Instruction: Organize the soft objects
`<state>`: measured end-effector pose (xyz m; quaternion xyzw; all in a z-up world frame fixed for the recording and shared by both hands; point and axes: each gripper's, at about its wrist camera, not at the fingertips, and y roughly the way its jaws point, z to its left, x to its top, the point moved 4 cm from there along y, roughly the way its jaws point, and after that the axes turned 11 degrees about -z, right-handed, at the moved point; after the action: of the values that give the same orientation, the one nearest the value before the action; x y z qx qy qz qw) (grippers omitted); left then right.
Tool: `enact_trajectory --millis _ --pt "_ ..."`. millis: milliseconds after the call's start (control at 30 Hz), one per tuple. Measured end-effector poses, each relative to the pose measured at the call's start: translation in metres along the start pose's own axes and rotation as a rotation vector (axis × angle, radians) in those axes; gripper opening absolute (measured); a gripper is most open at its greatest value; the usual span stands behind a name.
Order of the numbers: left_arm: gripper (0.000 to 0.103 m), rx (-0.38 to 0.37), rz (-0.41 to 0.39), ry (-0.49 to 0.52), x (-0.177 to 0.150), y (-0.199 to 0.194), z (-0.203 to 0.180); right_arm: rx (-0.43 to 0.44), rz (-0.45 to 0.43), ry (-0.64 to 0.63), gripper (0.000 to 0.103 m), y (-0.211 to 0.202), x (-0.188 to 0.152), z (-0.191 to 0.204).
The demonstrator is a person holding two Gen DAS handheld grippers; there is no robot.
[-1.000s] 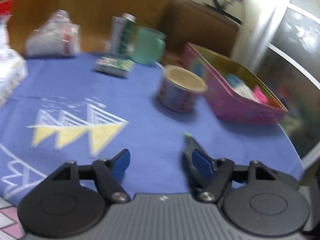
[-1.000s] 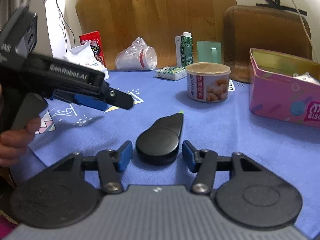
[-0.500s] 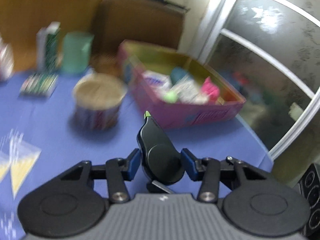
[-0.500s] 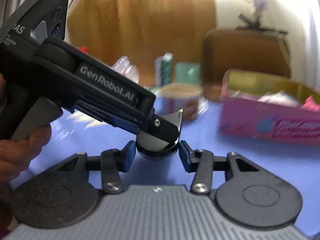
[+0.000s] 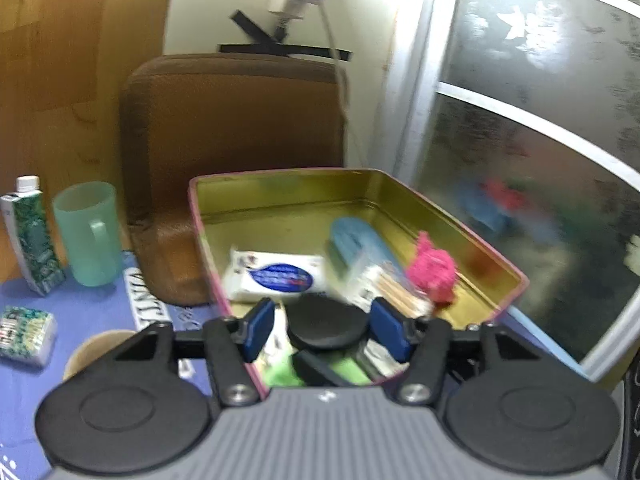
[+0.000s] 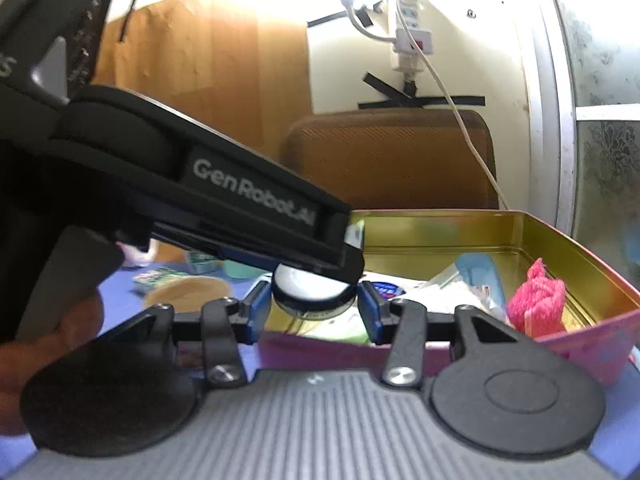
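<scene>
The left gripper point(image 5: 322, 330) tips down over the pink tin point(image 5: 516, 280), its jaws just opening around the black case point(image 5: 324, 322). The right gripper point(image 6: 312, 312) is let go too.

Brown chair point(image 5: 236, 152) against cream wall point(image 6: 348, 64), beside frosted window point(image 5: 532, 128).

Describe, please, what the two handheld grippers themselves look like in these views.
Both match: the right tongs and the left tongs have blue pads on black linkage arms with silver pivot screws, round black discs on either side, and a ribbed grey body. In the right wrist view, the left gripper's black casing bears white "GenRobot.AI" lettering.
</scene>
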<state>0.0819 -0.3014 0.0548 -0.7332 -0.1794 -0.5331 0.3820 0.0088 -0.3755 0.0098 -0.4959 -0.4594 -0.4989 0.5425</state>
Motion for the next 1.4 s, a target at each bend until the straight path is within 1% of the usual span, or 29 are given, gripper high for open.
enact_trajectory --millis 33,100,167,233,300,367,433,533,700,800,900,1033,1133,1167,1200,1267,1333,1400 --pt "0.058 0.013 -0.012 -0.003 0.0 -0.002 0.003 -0.02 0.012 -0.001 0.052 0.006 -0.002 -0.002" --pt "0.064 -0.001 -0.038 -0.024 -0.001 -0.015 0.011 -0.033 0.025 0.027 0.053 0.005 -0.004 -0.006" --pt "0.066 -0.011 -0.074 -0.037 0.0 -0.033 0.02 -0.02 0.011 0.063 0.053 -0.003 -0.002 -0.004" --pt "0.068 -0.016 -0.108 -0.049 0.001 -0.053 0.029 -0.017 -0.001 0.071 0.053 -0.013 -0.002 0.003" --pt "0.068 -0.01 -0.133 -0.055 -0.002 -0.074 0.038 -0.014 -0.011 0.079 0.053 -0.022 0.0 0.011" --pt "0.068 0.014 -0.146 -0.051 -0.007 -0.094 0.048 -0.004 -0.011 0.097 0.053 -0.032 -0.001 0.019" --pt "0.069 0.056 -0.153 -0.044 -0.016 -0.112 0.06 0.011 0.003 0.115 0.053 -0.038 -0.002 0.029" --pt "0.071 0.137 -0.142 -0.044 -0.033 -0.136 0.088 0.048 0.047 0.132 0.053 -0.041 -0.007 0.048" --pt "0.071 0.274 -0.113 -0.055 -0.062 -0.165 0.137 0.094 0.136 0.108 0.053 -0.036 -0.021 0.084" --pt "0.071 0.37 -0.095 -0.039 -0.078 -0.178 0.165 0.117 0.188 0.106 0.053 -0.031 -0.028 0.103" --pt "0.072 0.435 -0.071 -0.035 -0.092 -0.186 0.189 0.122 0.227 0.094 0.059 -0.025 -0.034 0.117" --pt "0.072 0.507 -0.04 -0.037 -0.109 -0.192 0.217 0.118 0.281 0.083 0.059 -0.019 -0.043 0.127" --pt "0.072 0.526 -0.034 -0.057 -0.122 -0.195 0.23 0.103 0.301 0.066 0.06 -0.015 -0.05 0.132" --pt "0.072 0.524 -0.021 -0.069 -0.126 -0.192 0.233 0.1 0.3 0.056 0.061 -0.015 -0.051 0.133" --pt "0.072 0.505 -0.004 -0.093 -0.126 -0.19 0.236 0.097 0.299 0.041 0.062 -0.015 -0.051 0.135" --pt "0.073 0.492 -0.022 -0.122 -0.126 -0.192 0.241 0.095 0.301 0.01 0.065 -0.014 -0.052 0.14" --pt "0.073 0.479 -0.022 -0.149 -0.127 -0.192 0.244 0.093 0.304 -0.017 0.068 -0.014 -0.053 0.143" --pt "0.073 0.478 -0.04 -0.174 -0.128 -0.197 0.246 0.09 0.308 -0.039 0.07 -0.014 -0.054 0.146"
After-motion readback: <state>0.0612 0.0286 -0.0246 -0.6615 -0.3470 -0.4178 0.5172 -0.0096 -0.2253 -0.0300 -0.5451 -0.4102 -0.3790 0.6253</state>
